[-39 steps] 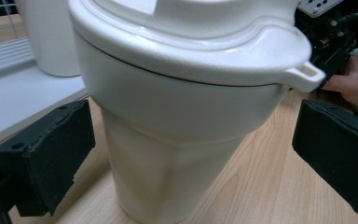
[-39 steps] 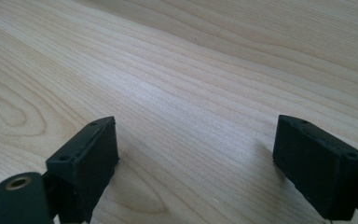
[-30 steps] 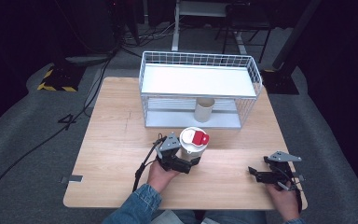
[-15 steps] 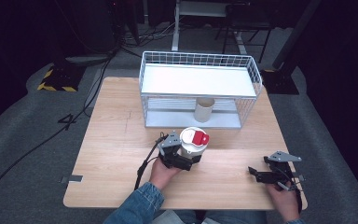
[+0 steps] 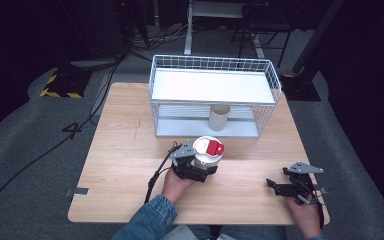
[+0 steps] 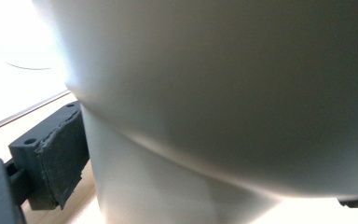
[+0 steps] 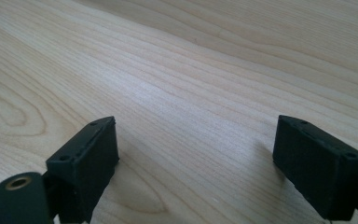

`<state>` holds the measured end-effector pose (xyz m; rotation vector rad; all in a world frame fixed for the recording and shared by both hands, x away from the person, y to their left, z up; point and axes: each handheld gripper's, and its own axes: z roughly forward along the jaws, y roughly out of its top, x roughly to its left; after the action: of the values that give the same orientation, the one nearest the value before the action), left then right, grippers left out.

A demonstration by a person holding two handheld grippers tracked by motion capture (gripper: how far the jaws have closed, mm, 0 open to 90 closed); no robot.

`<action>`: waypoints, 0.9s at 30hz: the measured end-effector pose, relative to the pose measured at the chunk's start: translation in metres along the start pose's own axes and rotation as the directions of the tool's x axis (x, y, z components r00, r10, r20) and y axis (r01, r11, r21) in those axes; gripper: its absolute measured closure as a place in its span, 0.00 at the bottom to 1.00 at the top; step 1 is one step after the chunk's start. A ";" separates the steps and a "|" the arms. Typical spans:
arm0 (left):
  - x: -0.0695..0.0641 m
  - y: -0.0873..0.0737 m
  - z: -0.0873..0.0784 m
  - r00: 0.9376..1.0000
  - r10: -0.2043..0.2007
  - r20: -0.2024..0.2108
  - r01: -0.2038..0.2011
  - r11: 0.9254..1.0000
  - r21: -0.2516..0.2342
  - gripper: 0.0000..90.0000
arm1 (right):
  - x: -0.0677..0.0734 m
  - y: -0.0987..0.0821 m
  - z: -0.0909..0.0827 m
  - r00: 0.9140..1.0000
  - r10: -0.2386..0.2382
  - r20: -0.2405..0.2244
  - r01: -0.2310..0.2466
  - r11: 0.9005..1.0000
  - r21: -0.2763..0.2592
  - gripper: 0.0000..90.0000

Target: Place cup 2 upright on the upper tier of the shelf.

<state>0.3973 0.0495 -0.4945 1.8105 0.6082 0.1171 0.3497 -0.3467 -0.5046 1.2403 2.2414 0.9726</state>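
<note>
A white round container [image 5: 208, 150] with a red tab on its lid stands near the middle of the wooden table [image 5: 125, 150]. My left gripper [image 5: 202, 167] is shut on the container's body from the near side. In the left gripper view the container's pale wall [image 6: 214, 93] sits right in front of the camera, and one black pad [image 6: 60, 154] touches its left side. My right gripper [image 5: 276, 186] rests low over the table's right front, jaws wide apart. The right gripper [image 7: 196, 154] has bare wood grain between its jaws.
A white wire rack [image 5: 212, 90] with a flat white top shelf stands at the back of the table. A beige cup [image 5: 219, 117] stands upright on its lower level. Black cables trail from both grippers. Dark floor and stands lie beyond the table.
</note>
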 end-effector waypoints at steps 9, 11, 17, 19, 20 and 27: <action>-0.002 0.000 0.000 0.999 0.028 -0.022 -0.028 1.000 0.003 0.07 | 0.000 0.000 0.000 1.000 -0.001 0.000 0.001 1.000 -0.001 0.16; -0.003 0.000 -0.001 0.999 0.031 -0.025 -0.031 1.000 0.003 0.07 | 0.000 0.000 0.000 1.000 -0.001 0.002 0.001 1.000 -0.002 0.16; -0.005 0.001 -0.002 0.998 0.048 -0.047 -0.048 0.999 0.010 0.08 | 0.000 0.000 0.000 1.000 -0.001 0.001 0.001 1.000 -0.002 0.16; -0.006 0.001 -0.002 0.997 0.053 -0.055 -0.052 0.999 0.015 0.09 | 0.000 0.000 0.000 1.000 -0.002 0.000 0.002 1.000 0.000 0.16; -0.006 0.001 -0.002 0.997 0.057 -0.056 -0.056 0.998 0.017 0.09 | 0.000 0.000 0.000 1.000 -0.001 0.002 0.001 1.000 -0.002 0.16; -0.008 0.002 -0.005 0.996 0.058 -0.062 -0.057 0.998 0.019 0.09 | 0.000 0.000 0.000 1.000 0.000 0.000 0.000 1.000 0.000 0.16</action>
<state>0.3892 0.0502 -0.4897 1.8474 0.6029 0.2081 0.3498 -0.3467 -0.5045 1.2401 2.2414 0.9731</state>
